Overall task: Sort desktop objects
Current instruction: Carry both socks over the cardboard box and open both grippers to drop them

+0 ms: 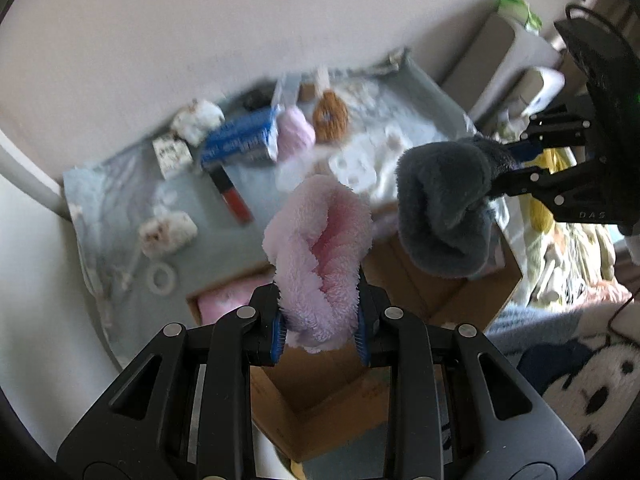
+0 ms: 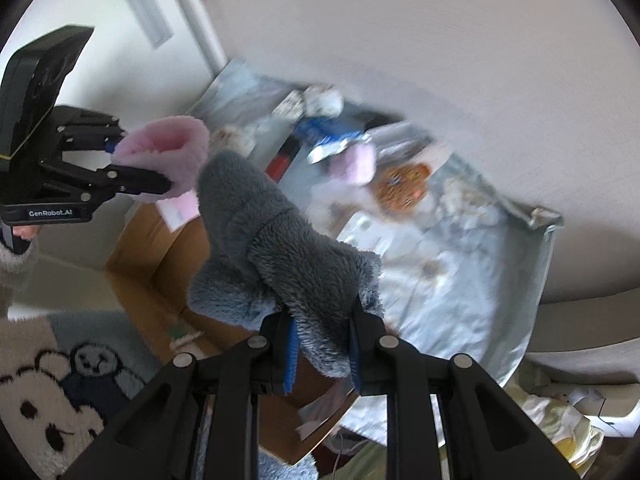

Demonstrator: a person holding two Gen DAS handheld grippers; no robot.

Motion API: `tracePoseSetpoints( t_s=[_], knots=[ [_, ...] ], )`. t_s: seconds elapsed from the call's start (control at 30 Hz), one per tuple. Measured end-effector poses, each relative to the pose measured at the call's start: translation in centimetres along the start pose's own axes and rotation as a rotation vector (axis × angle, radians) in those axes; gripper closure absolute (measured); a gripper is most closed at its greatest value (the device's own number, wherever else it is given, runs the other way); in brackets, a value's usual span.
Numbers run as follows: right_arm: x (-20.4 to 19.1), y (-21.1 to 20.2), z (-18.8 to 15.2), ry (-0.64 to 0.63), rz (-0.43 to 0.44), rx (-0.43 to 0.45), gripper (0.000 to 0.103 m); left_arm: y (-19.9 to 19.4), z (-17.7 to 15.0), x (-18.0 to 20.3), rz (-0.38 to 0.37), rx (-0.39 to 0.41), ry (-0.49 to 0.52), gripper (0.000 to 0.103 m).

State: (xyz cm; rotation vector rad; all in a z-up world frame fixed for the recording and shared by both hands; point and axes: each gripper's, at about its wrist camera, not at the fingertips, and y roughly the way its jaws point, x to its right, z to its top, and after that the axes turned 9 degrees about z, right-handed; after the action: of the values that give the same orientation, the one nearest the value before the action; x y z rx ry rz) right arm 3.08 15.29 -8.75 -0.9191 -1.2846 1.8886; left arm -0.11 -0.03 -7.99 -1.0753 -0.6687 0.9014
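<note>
Socks hang from both claws above an open cardboard box (image 1: 400, 280). The left gripper (image 1: 322, 330) pinches a fluffy pink sock (image 1: 320, 248) between its blue pads, the sock's open cuff turned up. The right gripper (image 2: 322, 354) clamps a fuzzy grey sock (image 2: 272, 240), which droops just right of the pink one. Beyond the box, a pale blue cloth (image 1: 120, 200) carries blurred clutter: a blue packet (image 1: 240, 140), a brown round toy (image 1: 330, 116), a red tube (image 1: 232, 196), and a white ring (image 1: 162, 276).
</note>
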Motion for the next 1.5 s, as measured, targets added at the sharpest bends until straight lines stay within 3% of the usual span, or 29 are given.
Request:
tracePoseSetpoints(
  t_s=[0.3, 0.57, 1.03, 1.07, 1.13, 1.17, 1.2, 1.23, 1.27, 1.33, 1.5],
  knots=[
    [-0.8, 4.0, -2.0, 0.005, 0.027, -0.1, 0.084, 3.4, -3.4, 0.7, 0.015, -0.105, 0.013, 0.079],
    [-1.5, 6.5, -2.9, -0.003, 0.009, -0.154, 0.084, 5.5, -4.3, 0.8, 0.023, -0.178, 0.038, 0.079],
    [-1.5, 8.3, -3.7, 0.043, 0.024, -0.213, 0.083, 7.0, -4.9, 0.7, 0.034, -0.219, 0.074, 0.077],
    [-1.5, 8.4, -3.8, 0.047, 0.028, -0.22, 0.08, 7.0, -4.9, 0.8, 0.05, -0.219, 0.074, 0.074],
    [-1.2, 8.8, -3.8, 0.073, 0.032, -0.225, 0.075, 7.3, -4.8, 0.9, 0.107, -0.231, 0.068, 0.051],
    [-0.9, 8.9, -3.8, 0.095, 0.035, -0.222, 0.072, 7.4, -4.7, 0.9, 0.126, -0.229, 0.067, 0.021],
    [-0.5, 9.0, -3.8, 0.127, 0.046, -0.214, 0.062, 7.2, -4.6, 0.9, 0.113, -0.201, 0.072, 0.0],
    [-0.2, 9.0, -3.7, 0.148, 0.055, -0.207, 0.054, 6.9, -4.5, 1.0, 0.093, -0.186, 0.071, 0.0],
    [0.0, 8.9, -3.7, 0.164, 0.063, -0.197, 0.039, 6.7, -4.4, 1.1, 0.078, -0.177, 0.063, 0.0],
    [0.3, 8.5, -3.6, 0.181, 0.071, -0.165, 0.026, 6.9, -4.4, 1.1, 0.088, -0.182, 0.069, 0.0],
    [0.4, 8.4, -3.5, 0.191, 0.069, -0.151, 0.025, 7.0, -4.6, 1.3, 0.099, -0.192, 0.065, 0.0]
  ],
)
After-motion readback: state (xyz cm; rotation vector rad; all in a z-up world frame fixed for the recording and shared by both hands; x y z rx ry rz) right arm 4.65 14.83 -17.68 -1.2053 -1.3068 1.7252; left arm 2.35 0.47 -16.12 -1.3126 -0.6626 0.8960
